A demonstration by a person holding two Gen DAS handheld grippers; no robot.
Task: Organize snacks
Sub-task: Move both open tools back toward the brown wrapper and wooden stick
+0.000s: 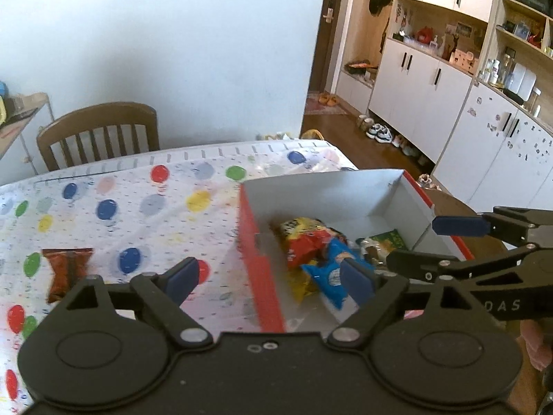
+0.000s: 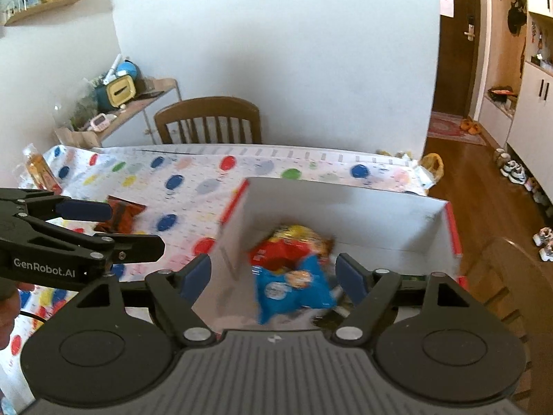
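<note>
A red box with white inner walls point(image 1: 345, 190) point(image 2: 345, 207) stands on the balloon-print tablecloth point(image 1: 138, 200). In it lie a yellow-and-red packet point(image 1: 304, 238) point(image 2: 290, 242), a blue packet point(image 1: 328, 273) point(image 2: 293, 287), blurred in the right wrist view, and a green packet point(image 1: 387, 238). A brown packet point(image 1: 67, 269) point(image 2: 121, 216) lies on the cloth left of the box. My left gripper point(image 1: 271, 278) point(image 2: 114, 228) hangs open over the box's left wall, holding nothing. My right gripper point(image 2: 273, 273) point(image 1: 432, 242) is open above the box, clear of the blue packet below.
A wooden chair point(image 1: 100, 131) point(image 2: 207, 117) stands behind the table by the white wall. An orange package point(image 2: 38, 169) sits at the table's far left corner, beside a cluttered shelf point(image 2: 114, 103). White cabinets point(image 1: 432, 86) and shoes point(image 1: 380, 133) line the floor on the right.
</note>
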